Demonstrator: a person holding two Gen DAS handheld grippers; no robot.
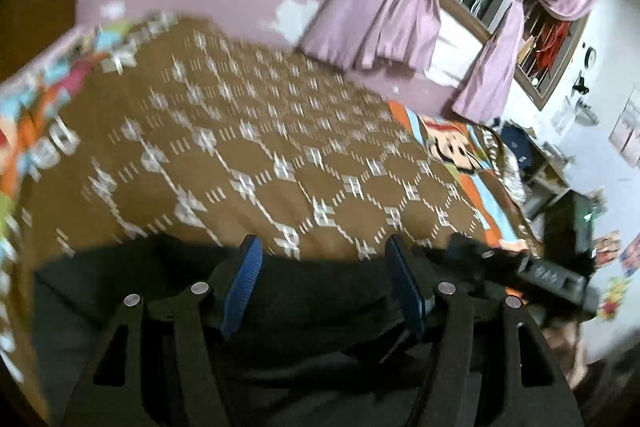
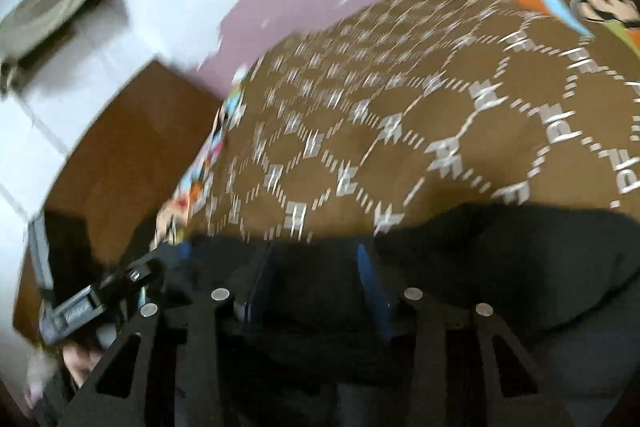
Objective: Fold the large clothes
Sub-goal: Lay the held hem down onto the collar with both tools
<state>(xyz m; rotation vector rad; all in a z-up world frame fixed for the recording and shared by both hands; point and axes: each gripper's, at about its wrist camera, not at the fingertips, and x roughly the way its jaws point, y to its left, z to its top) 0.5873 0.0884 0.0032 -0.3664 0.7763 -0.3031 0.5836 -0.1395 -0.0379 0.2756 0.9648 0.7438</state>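
A dark black garment (image 1: 320, 291) lies at the near edge of a bed covered by a brown patterned blanket (image 1: 248, 147). My left gripper (image 1: 324, 251) is open, its blue pads (image 1: 244, 279) spread over the garment's far edge, nothing between them. In the right wrist view the same garment (image 2: 520, 267) spreads across the bottom over the blanket (image 2: 400, 115). My right gripper (image 2: 316, 263) is open above the garment's edge. The other gripper shows at the right in the left wrist view (image 1: 552, 271) and at the left in the right wrist view (image 2: 96, 299). Both views are motion-blurred.
Purple curtains (image 1: 400, 11) hang by a window behind the bed. A cartoon sheet (image 1: 452, 143) shows at the blanket's edges. Shelves and clutter (image 1: 560, 179) stand at the right. A brown door (image 2: 132, 147) and an olive cloth (image 2: 52, 11) on the wall are left of the bed.
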